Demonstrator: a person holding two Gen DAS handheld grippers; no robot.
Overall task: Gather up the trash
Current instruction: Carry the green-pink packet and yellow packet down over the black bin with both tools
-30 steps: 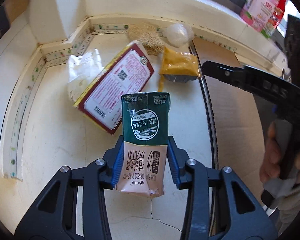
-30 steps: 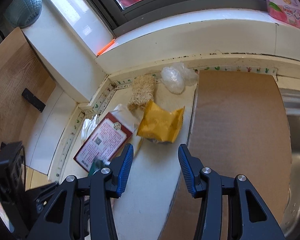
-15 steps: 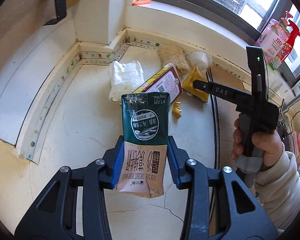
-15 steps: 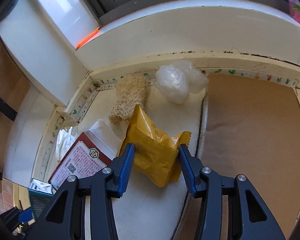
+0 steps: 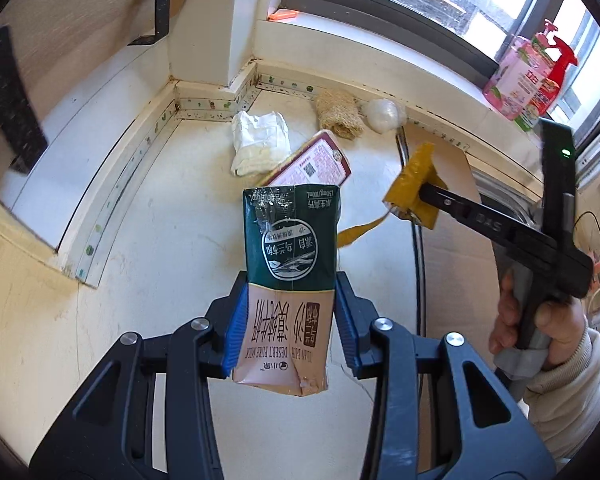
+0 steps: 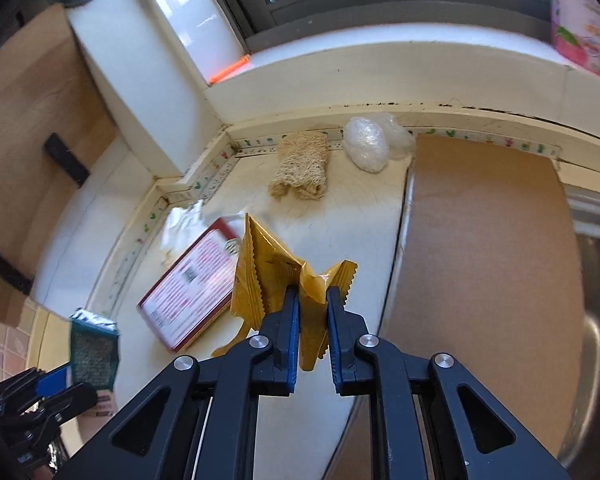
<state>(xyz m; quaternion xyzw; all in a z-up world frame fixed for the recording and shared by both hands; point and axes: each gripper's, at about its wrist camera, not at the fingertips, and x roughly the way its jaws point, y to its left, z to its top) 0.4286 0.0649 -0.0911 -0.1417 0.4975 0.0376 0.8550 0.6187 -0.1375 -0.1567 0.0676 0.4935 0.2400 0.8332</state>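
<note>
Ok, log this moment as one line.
left gripper: shut on milk carton | right gripper: shut on yellow wrapper | red box: on counter

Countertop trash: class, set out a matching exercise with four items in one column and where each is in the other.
Items:
1 milk carton
2 yellow wrapper
3 red box
4 loofah

Places:
A lying flat on the counter
B in the right gripper
C by the back wall
D in the left gripper

Pairs: 1-D, 2-B, 3-A, 4-C
</note>
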